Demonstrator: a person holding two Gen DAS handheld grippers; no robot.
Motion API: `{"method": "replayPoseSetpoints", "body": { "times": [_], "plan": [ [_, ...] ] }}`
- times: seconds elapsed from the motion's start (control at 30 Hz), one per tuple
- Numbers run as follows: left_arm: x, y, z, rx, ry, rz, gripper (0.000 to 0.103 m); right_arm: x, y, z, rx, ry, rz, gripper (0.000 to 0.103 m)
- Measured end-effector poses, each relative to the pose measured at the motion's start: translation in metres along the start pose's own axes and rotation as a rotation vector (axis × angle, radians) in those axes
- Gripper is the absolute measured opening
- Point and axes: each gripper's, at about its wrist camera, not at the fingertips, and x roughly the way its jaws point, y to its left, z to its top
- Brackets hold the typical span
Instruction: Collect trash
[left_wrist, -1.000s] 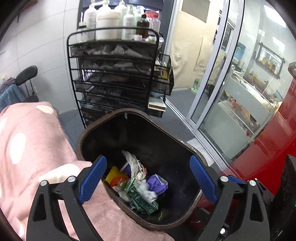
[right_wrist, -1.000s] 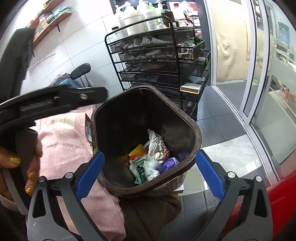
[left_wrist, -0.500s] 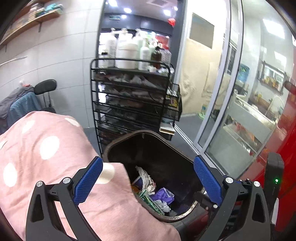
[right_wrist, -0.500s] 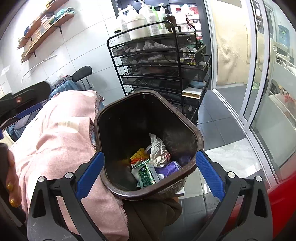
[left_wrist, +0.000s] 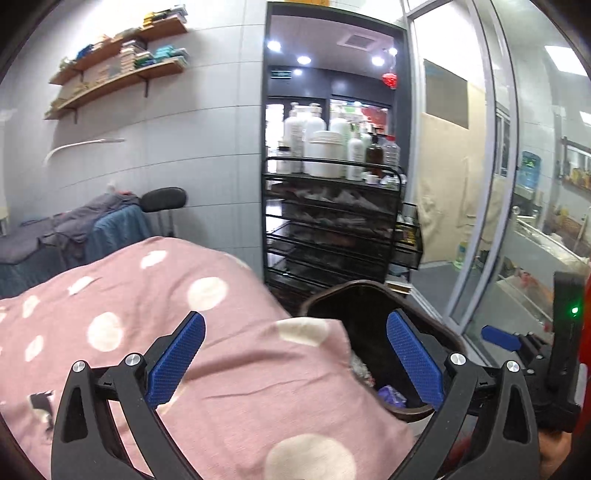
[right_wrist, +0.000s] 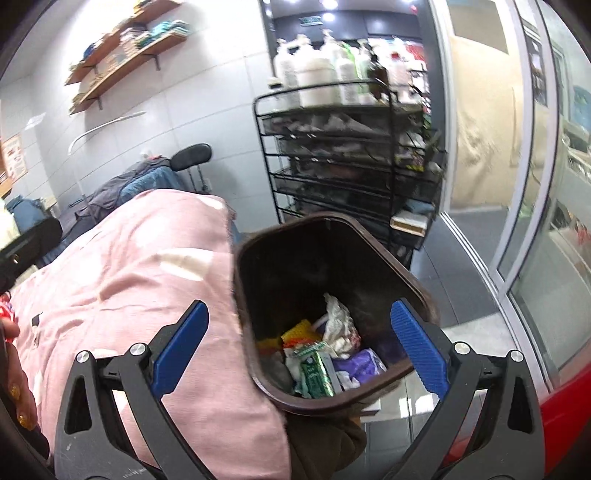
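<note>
Closest to me, the left hand-held gripper (left_wrist: 295, 360) stands wide apart and empty, and over the last second it has lifted and drawn back: where it looked straight down into the bin (left_wrist: 436, 325), it now looks out across the pink spotted blanket (left_wrist: 229, 332), which hides most of the bin's mouth from that side. The right hand-held gripper (right_wrist: 299, 347) is also spread wide with nothing between its fingers, and it has barely shifted, hanging just above the near rim of the bin (right_wrist: 384, 251). Inside, the trash (right_wrist: 321, 358) lies in a heap at the bottom: a crumpled white paper, a green packet, something orange and something purple. To my eye, that means the last piece has been dropped and the left side is free to go looking for more, if any remains; none shows on the blanket from here. Behind the bin stands the black wire rack (right_wrist: 351, 166) with white bottles (right_wrist: 314, 77) on top, then the tiled wall with wooden shelves (left_wrist: 122, 74), and the glass door (left_wrist: 495, 184) to the right.
</note>
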Motion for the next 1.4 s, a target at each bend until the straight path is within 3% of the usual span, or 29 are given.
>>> {"method": "replayPoseSetpoints", "body": {
  "times": [0.47, 0.77, 1.4],
  "plan": [
    [-0.051, 0.058, -0.035, -0.14, -0.06, 0.234, 0.098, -0.034, 0.08, -0.016, -0.206, -0.128, 0.096, 0.098],
    [-0.086, 0.073, -0.054, -0.156, -0.116, 0.349, 0.098, -0.055, 0.105, -0.028, -0.224, -0.172, 0.157, 0.098],
    [-0.101, 0.079, -0.064, -0.167, -0.119, 0.357, 0.098, -0.066, 0.115, -0.033, -0.238, -0.196, 0.18, 0.098]
  ]
}}
